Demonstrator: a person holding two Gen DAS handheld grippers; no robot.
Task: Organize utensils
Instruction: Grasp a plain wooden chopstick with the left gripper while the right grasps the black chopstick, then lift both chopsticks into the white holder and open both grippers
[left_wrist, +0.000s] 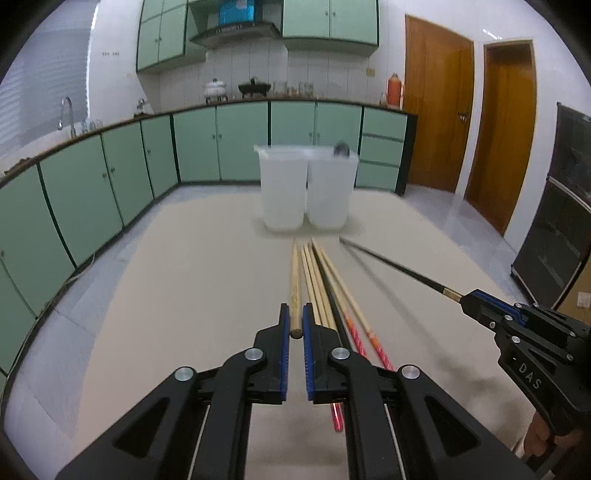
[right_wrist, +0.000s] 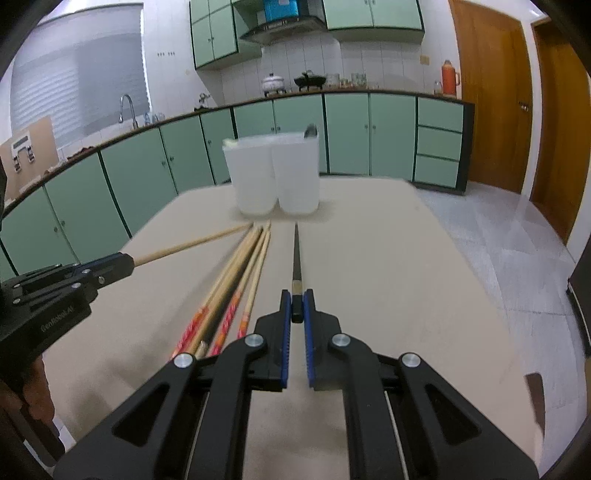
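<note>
the left gripper (left_wrist: 295, 325) is clamped on the butt of a pale wooden chopstick (left_wrist: 295, 280), and the right gripper (right_wrist: 296, 308) is clamped on the butt of a black chopstick (right_wrist: 296, 254); both sticks point across the beige table (right_wrist: 388, 258) toward two white bins (left_wrist: 306, 188) standing side by side at its far end. between the grippers a bundle of chopsticks (right_wrist: 236, 280) lies on the table, some with red-patterned ends, and a dark utensil (right_wrist: 311, 131) sticks up from the right bin.

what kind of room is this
Most likely a home kitchen: green cabinets run under a long counter, a sink faucet stands by the window, and a range hood hangs above a pot.
</note>
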